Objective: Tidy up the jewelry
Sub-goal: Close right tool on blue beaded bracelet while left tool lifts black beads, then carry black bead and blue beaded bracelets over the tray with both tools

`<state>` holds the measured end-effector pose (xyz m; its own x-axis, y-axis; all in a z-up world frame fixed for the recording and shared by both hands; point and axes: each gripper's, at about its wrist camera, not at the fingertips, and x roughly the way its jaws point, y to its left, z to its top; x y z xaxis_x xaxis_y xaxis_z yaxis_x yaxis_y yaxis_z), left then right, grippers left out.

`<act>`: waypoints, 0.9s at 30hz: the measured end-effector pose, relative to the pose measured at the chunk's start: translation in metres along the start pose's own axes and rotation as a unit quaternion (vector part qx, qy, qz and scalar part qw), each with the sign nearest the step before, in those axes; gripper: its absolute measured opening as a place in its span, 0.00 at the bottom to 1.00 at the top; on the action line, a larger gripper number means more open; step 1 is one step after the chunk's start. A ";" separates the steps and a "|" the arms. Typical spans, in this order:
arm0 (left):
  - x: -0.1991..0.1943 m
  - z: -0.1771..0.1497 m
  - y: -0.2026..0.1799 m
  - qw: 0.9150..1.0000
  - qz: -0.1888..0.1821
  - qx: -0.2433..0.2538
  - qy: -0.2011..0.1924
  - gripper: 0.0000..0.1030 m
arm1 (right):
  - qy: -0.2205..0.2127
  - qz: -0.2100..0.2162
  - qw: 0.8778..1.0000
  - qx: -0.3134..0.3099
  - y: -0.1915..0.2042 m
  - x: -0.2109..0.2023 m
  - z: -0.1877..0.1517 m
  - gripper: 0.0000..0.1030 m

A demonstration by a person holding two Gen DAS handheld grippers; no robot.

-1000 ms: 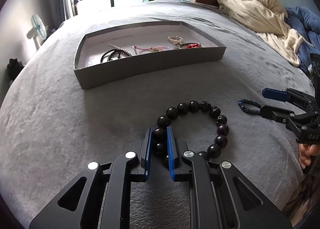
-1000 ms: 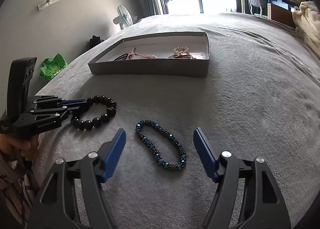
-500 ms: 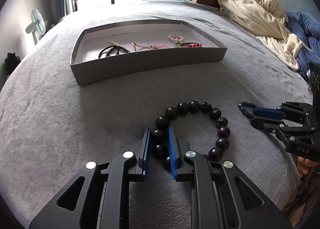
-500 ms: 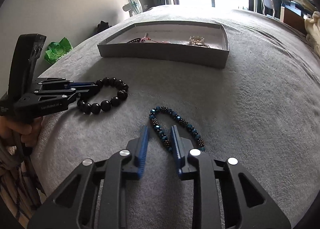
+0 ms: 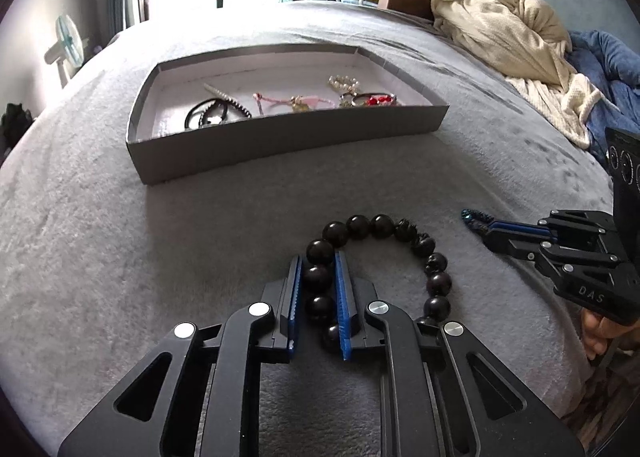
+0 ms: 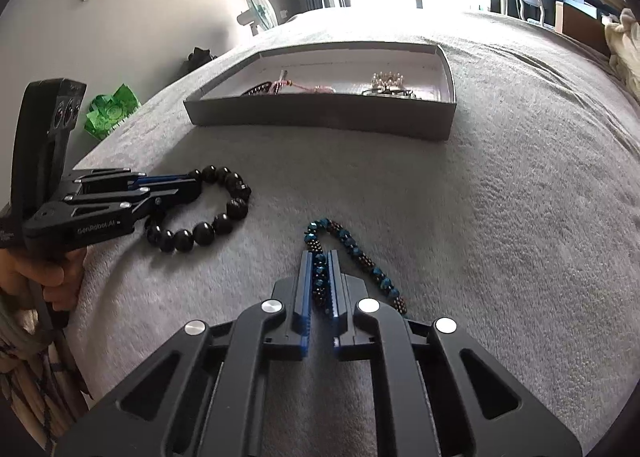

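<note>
Right gripper (image 6: 320,273) jaws just closed, now pinching blue bead bracelet (image 6: 352,249) | left gripper (image 5: 316,277) clamped on black bead bracelet (image 5: 384,257) | both bracelets on grey bedspread (image 5: 100,257) near its front edge, short of tray (image 5: 280,137) | next: lift into tray

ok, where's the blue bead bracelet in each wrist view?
Left wrist: blue bead bracelet at right of centre, only its tip showing beyond the right gripper.
Right wrist: bottom centre, one side clamped in the right gripper.
Shared landmark: the grey tray beyond it.
</note>
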<state>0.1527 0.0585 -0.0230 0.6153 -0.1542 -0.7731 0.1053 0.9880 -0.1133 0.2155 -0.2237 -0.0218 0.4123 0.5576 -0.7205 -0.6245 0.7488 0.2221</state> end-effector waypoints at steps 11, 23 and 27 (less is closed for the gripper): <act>-0.035 0.033 -0.011 0.999 -0.010 0.018 -0.047 0.15 | -0.047 0.023 0.999 0.007 0.005 -0.015 0.039 0.07; -0.055 0.068 0.000 0.997 -0.006 0.015 -0.078 0.15 | -0.078 0.022 0.997 -0.014 0.009 -0.021 0.090 0.07; -0.059 0.076 0.007 0.996 0.000 0.016 -0.083 0.15 | -0.087 0.022 0.996 -0.016 0.010 -0.022 0.104 0.07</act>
<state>0.1766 0.0731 0.0691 0.7357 -0.1574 -0.6587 0.1290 0.9874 -0.0919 0.2696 -0.1912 0.0643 0.4913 0.6447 -0.5857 -0.6641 0.7123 0.2270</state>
